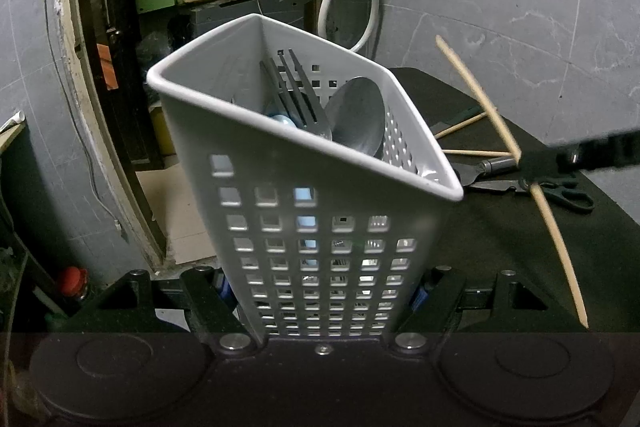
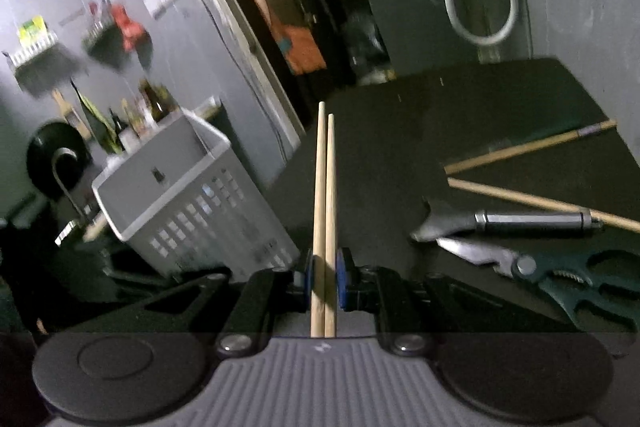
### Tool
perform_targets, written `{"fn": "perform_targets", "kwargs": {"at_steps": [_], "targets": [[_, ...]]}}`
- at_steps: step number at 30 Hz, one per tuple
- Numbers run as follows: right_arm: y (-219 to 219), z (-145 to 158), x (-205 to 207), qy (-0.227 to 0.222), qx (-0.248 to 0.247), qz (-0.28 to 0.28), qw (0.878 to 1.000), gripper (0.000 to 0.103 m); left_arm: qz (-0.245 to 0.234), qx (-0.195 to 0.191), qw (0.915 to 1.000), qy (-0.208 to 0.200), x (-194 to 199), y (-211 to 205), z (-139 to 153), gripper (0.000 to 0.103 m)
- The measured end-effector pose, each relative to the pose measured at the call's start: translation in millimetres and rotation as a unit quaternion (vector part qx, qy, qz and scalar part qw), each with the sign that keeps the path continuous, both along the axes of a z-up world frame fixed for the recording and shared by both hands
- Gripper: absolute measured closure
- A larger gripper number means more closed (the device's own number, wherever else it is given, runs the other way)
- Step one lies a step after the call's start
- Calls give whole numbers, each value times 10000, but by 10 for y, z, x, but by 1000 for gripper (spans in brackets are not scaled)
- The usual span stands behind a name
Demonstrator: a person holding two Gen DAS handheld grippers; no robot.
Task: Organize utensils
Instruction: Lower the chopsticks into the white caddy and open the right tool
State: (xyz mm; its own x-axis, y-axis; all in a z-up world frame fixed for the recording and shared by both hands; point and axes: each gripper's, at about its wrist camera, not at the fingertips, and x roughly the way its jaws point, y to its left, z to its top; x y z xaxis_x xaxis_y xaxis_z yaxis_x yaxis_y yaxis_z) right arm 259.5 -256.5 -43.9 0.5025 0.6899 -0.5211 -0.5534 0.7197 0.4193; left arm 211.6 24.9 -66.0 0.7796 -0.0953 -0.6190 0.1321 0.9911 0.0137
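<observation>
Left wrist: left tool [image 1: 320, 311] clamps the white perforated plastic caddy [image 1: 304, 163], frame centre, tilted, fork and spoon inside. Right wrist: right tool [image 2: 325, 281] pinches two pale wooden chopsticks [image 2: 324, 195], centre. Swing tips over the caddy mouth at left, then release.

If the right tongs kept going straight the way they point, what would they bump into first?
Probably the black table. The right tongs hold two chopsticks aimed past the basket at bare tabletop; depth is unclear.
</observation>
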Motion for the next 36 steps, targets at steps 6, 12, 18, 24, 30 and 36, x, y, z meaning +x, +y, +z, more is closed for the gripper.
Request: {"fn": "perform_targets", "kwargs": {"at_steps": [6, 12, 18, 24, 30, 36], "targets": [[10, 232, 0, -447, 453, -180, 9978, 90, 3, -1, 10000, -1, 0, -2, 1, 27], [65, 632, 63, -1036, 873, -212, 9906, 89, 4, -3, 10000, -1, 1, -4, 2, 27], [267, 1032, 156, -1589, 1356, -39, 9779, 89, 5, -2, 10000, -3, 1, -4, 2, 27], [580, 1231, 263, -1878, 1772, 243, 9658, 89, 8, -2, 10000, -3, 2, -1, 4, 27], [928, 1143, 326, -1992, 1800, 341, 9627, 89, -2, 11, 10000, -4, -1, -6, 6, 27], [1145, 884, 303, -1802, 1603, 356, 9698, 89, 0, 9, 10000, -10, -7, -11, 8, 27]]}}
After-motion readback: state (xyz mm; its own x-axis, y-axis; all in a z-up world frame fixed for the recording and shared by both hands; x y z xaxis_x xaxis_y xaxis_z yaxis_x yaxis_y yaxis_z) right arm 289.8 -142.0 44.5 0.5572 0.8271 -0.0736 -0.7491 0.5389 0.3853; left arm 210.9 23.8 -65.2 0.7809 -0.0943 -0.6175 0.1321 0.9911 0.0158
